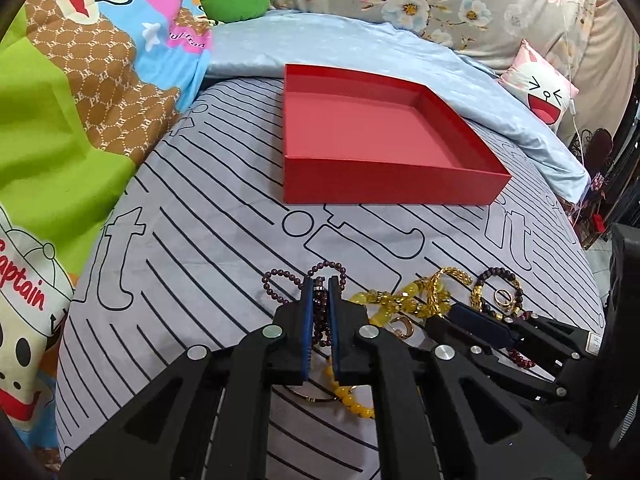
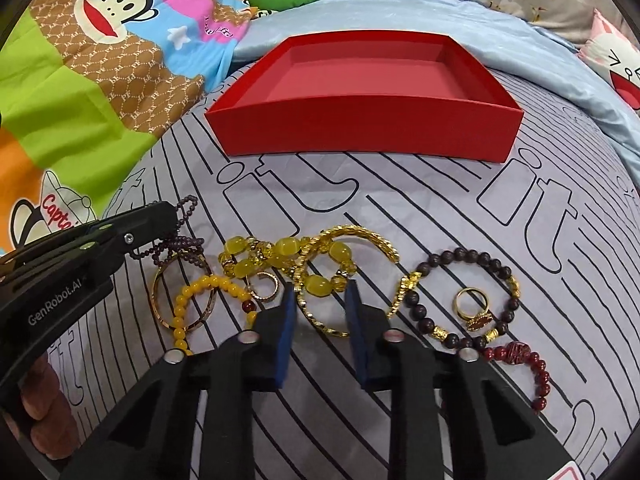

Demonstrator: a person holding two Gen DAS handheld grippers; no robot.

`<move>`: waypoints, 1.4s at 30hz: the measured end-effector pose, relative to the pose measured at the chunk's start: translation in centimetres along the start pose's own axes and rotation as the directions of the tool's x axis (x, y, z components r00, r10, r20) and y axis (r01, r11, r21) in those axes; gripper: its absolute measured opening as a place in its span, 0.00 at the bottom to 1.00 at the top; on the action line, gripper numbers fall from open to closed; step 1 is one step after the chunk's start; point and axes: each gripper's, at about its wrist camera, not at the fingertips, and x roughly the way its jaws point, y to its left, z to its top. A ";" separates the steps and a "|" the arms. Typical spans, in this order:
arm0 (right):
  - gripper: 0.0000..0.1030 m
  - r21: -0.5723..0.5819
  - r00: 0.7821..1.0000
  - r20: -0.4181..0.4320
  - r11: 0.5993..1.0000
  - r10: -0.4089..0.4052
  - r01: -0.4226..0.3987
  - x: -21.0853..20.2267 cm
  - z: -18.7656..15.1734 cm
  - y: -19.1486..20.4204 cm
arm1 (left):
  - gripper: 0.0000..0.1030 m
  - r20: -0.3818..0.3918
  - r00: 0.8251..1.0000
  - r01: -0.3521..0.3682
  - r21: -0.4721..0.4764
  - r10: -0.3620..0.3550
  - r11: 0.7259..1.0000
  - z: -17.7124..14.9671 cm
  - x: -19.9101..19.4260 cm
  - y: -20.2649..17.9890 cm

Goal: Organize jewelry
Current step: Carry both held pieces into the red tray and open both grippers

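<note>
An empty red box [image 1: 372, 132] stands on the striped grey sheet, also in the right wrist view [image 2: 360, 120]. My left gripper [image 1: 321, 286] is shut on a dark purple bead strand [image 1: 320, 312]; it shows from the side in the right wrist view [image 2: 172, 216]. My right gripper [image 2: 320, 292] is open, its jaws on either side of a gold bangle [image 2: 320, 276] and a chunky yellow bead bracelet [image 2: 280, 260]. To the right lie a dark bead bracelet [image 2: 460, 292], a gold ring [image 2: 474, 308] and a red bead bracelet [image 2: 520, 356].
A small yellow bead bracelet [image 2: 200, 300] and a thin gold hoop [image 2: 176, 292] lie left of the right gripper. A cartoon monkey quilt [image 1: 60, 120] is at the left, a blue blanket [image 1: 320, 44] behind the box, and a pink pillow [image 1: 540, 84] at the right.
</note>
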 end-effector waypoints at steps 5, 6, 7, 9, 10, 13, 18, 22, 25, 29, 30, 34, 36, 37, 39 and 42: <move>0.04 -0.008 1.000 0.006 1.000 0.016 -0.016 -0.7 0.3 0.0 | 0.07 -0.001 1.000 0.013 0.009 -0.013 1.000 0.3 0.0 -0.5; 0.04 -0.007 1.000 0.011 1.000 0.020 -0.020 -0.9 0.4 -0.1 | 0.07 0.002 1.000 0.015 0.012 -0.015 1.000 0.4 -0.1 -0.6; 0.04 -0.006 1.000 0.018 1.000 0.022 -0.022 -1.3 0.6 -0.1 | 0.07 0.005 1.000 0.016 0.015 -0.016 1.000 0.4 -0.2 -0.7; 0.04 -0.007 0.999 0.033 1.000 0.021 -0.021 -2.0 1.0 -0.2 | 0.07 0.011 1.000 0.021 0.021 -0.021 1.000 0.8 -0.4 -0.8; 0.04 -0.007 0.999 0.042 1.000 0.023 -0.023 -2.5 1.4 -0.3 | 0.07 0.015 1.000 0.024 0.024 -0.025 0.999 1.1 -0.6 -0.9; 0.04 0.006 0.997 0.066 1.000 0.030 -0.031 -3.6 2.5 -0.9 | 0.07 0.030 0.999 0.034 0.037 -0.035 0.999 2.2 -1.0 -1.1; 0.04 0.028 0.994 0.096 0.999 0.041 -0.044 -4.7 6.2 -2.7 | 0.07 0.066 0.996 0.061 0.073 -0.066 0.995 5.7 -1.5 -1.7; 0.04 0.033 0.991 0.128 0.999 0.039 -0.044 -4.6 11.1 -4.7 | 0.07 0.102 0.991 0.074 0.124 -0.086 0.990 10.1 -0.7 -2.6; 0.04 0.057 0.991 0.124 0.996 0.057 -0.065 -3.2 15.2 -6.7 | 0.07 0.114 0.988 0.087 0.149 -0.105 0.985 13.6 0.8 -3.1; 0.04 0.097 0.993 0.088 0.991 0.081 -0.089 0.3 20.1 -9.2 | 0.07 0.114 0.989 0.069 0.174 -0.090 0.982 17.5 3.9 -3.6; 0.04 0.102 0.993 0.083 0.991 0.081 -0.090 0.8 20.8 -9.6 | 0.07 0.102 0.990 0.078 0.169 -0.096 0.982 18.5 5.1 -3.5; 0.04 0.091 0.996 0.046 0.993 0.071 -0.075 4.2 24.2 -10.6 | 0.07 0.072 0.994 0.075 0.155 -0.087 0.985 21.0 9.1 -3.3; 0.04 0.073 0.998 0.028 0.995 0.064 -0.066 6.0 25.6 -10.8 | 0.07 0.062 0.995 0.072 0.151 -0.082 0.986 21.9 10.9 -3.1; 0.04 0.070 0.998 0.020 0.995 0.064 -0.066 6.7 26.0 -10.9 | 0.07 0.058 0.995 0.074 0.150 -0.083 0.986 22.1 11.8 -3.1; 0.06 0.069 0.997 0.002 0.995 0.072 -0.072 8.2 26.8 -11.1 | 0.07 0.052 0.995 0.072 0.159 -0.081 0.985 22.4 13.0 -3.1; 0.06 0.070 0.998 -0.016 0.995 0.067 -0.066 10.0 27.3 -11.3 | 0.07 0.039 0.997 0.062 0.168 -0.070 0.984 22.7 14.8 -3.2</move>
